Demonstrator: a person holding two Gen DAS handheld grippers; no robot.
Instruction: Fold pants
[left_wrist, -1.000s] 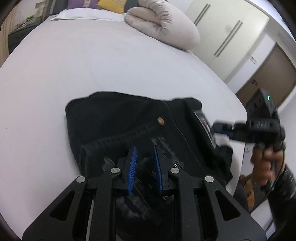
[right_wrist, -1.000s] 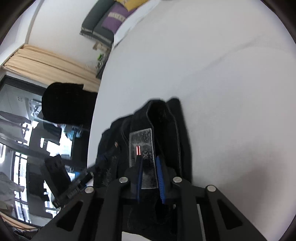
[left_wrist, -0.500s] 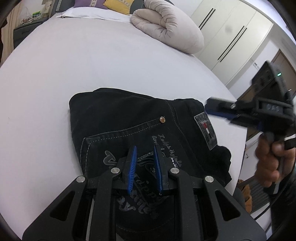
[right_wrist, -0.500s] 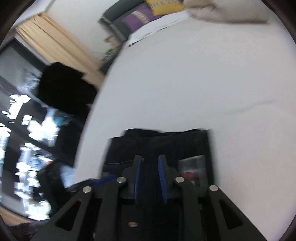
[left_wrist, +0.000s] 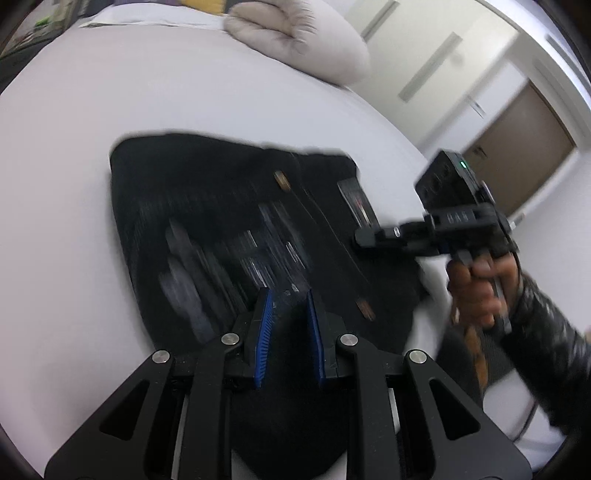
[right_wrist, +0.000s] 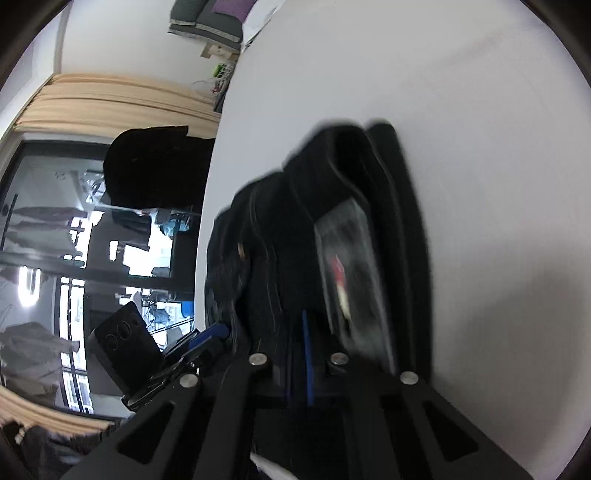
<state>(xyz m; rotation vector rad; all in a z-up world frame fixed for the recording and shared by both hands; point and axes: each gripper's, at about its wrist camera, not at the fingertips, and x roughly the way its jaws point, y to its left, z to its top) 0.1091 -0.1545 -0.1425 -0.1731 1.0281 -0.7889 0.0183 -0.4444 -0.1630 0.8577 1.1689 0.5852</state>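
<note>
Black folded pants (left_wrist: 229, 221) lie on the white bed (left_wrist: 74, 110), blurred by motion. My left gripper (left_wrist: 288, 306) is over their near edge, its blue pads a small gap apart with dark cloth between them. My right gripper (left_wrist: 364, 236) shows in the left wrist view at the pants' right edge, near the waistband label (left_wrist: 356, 201). In the right wrist view the right gripper (right_wrist: 301, 325) has its pads close together against the pants (right_wrist: 354, 206) beside the label (right_wrist: 347, 266); whether it grips cloth is unclear.
A rolled beige duvet (left_wrist: 295, 40) lies at the far end of the bed. Wardrobe doors (left_wrist: 436, 62) and a brown door (left_wrist: 517, 129) stand to the right. A window and curtains (right_wrist: 92, 107) are beyond the bed's left side.
The right gripper has swung back from above the pants down to their label edge. The left gripper has shifted slightly over the pants; the views are now motion-blurred.
</note>
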